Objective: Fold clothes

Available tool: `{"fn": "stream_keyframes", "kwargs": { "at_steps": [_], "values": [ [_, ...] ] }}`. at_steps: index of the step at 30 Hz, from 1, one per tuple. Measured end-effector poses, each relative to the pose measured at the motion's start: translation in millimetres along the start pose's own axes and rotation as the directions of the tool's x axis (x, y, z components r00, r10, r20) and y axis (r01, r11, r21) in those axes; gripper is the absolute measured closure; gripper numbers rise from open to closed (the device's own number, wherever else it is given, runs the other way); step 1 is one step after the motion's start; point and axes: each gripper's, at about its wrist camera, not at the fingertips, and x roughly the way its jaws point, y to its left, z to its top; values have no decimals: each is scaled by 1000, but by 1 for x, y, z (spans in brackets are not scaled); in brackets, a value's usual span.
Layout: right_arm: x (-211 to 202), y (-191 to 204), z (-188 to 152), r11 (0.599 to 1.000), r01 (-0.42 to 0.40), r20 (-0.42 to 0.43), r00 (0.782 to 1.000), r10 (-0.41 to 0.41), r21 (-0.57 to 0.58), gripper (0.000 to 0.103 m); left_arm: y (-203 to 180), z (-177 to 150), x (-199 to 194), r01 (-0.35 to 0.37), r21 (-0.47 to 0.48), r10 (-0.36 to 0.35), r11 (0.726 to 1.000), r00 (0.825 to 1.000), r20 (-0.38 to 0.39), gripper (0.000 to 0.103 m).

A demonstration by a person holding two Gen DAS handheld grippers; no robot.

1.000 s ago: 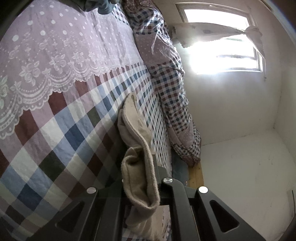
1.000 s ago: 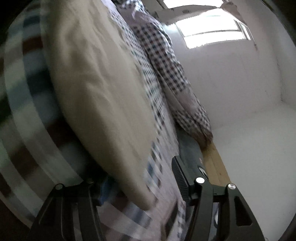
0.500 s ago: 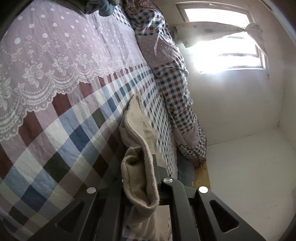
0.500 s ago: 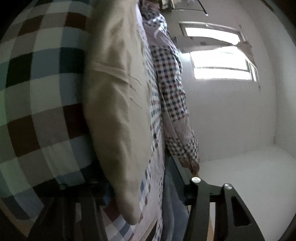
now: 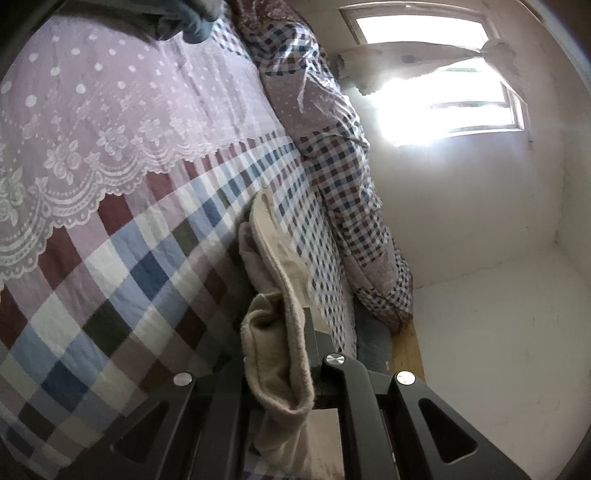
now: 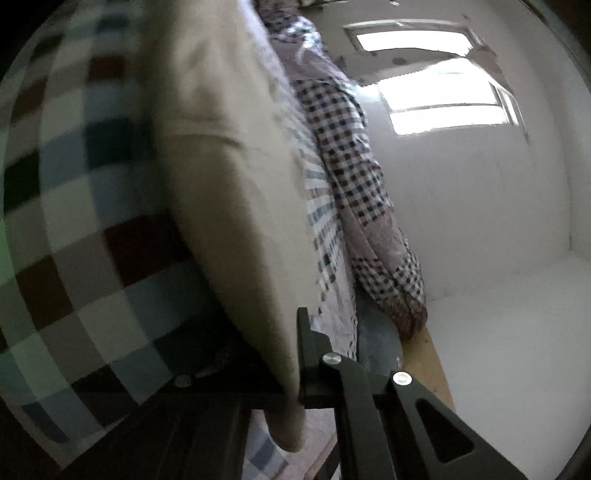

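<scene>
Both tongs pinch the beige garment (image 5: 275, 280): left tongs (image 5: 280, 354) clamped on a bunched edge, right tongs (image 6: 291, 354) on a flat fold, over the checked bed (image 5: 110, 280).

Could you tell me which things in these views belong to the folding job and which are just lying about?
Part of the job:
- beige garment
- left gripper, shut on it
- right gripper, with the garment between its fingers

Just lying about:
- checked bedsheet
- lace cover
- checked quilt
- dark cloth
- window
</scene>
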Motion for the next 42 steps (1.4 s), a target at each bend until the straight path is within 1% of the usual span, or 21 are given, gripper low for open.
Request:
{"fn": "stream_keyframes", "kwargs": {
  "at_steps": [3,7,13,19,22,24,27,30,32,34,39,42],
  "values": [
    [-11,-28,6,998,-6,5,1000,6,67,103,-16,-3,-10,16,21,-16,1000,1000,5,99],
    [-27,-76,19,993,22,30,999,-26,116,103,-43,-3,-35,55,33,-56,998,998,34,99],
    [-74,-138,21,977,58,56,996,-71,204,103,-91,1,-80,106,60,-110,993,993,54,99],
    [-121,-200,22,952,91,78,990,-118,293,103,-137,-13,-133,136,112,-142,984,989,42,99],
    [-145,-230,21,936,103,88,986,-140,336,103,-157,-22,-159,156,121,-162,980,986,40,99],
    [-161,-244,21,932,89,95,987,-130,352,103,-168,-31,-178,156,123,-162,980,986,40,99],
    [-183,-262,20,926,59,104,989,-105,372,103,-176,-37,-189,149,114,-152,982,988,17,99],
    [-188,-269,22,924,29,109,991,-76,382,103,-175,-37,-184,115,122,-117,986,993,10,99],
    [-184,-267,23,923,12,108,992,-58,384,103,-162,-32,-170,87,93,-88,992,996,10,99],
    [-172,-259,23,921,-17,98,995,-22,388,103,-147,-26,-154,56,61,-56,997,998,11,99],
    [-109,-237,26,916,-106,78,994,82,388,103,-110,-10,-99,-31,0,31,1000,1000,7,99],
    [-69,-226,30,910,-153,62,988,140,386,103,-98,0,-67,-74,-8,74,997,997,-3,99]
  ]
}}
